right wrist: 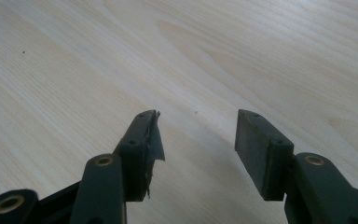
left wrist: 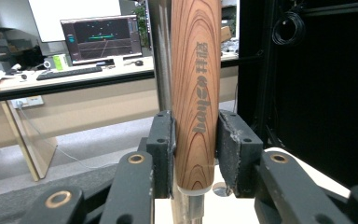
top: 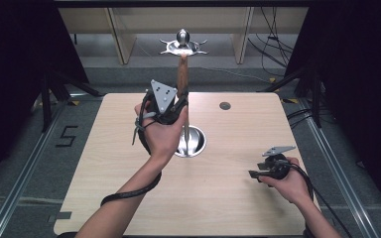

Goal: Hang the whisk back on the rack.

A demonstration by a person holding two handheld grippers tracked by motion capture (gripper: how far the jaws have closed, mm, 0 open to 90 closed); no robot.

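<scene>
My left tool (left wrist: 195, 156) clamps the upright striped wooden handle (left wrist: 196, 93) at twelve o'clock to steady it, while my right tool (right wrist: 198, 140) idles agape and empty over the pale wooden surface (top: 228, 198) at four o'clock.

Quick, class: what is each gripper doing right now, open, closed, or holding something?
Left gripper: closed on the wooden handle hanging beside the metal stand.
Right gripper: open, holding nothing, above the table.
</scene>
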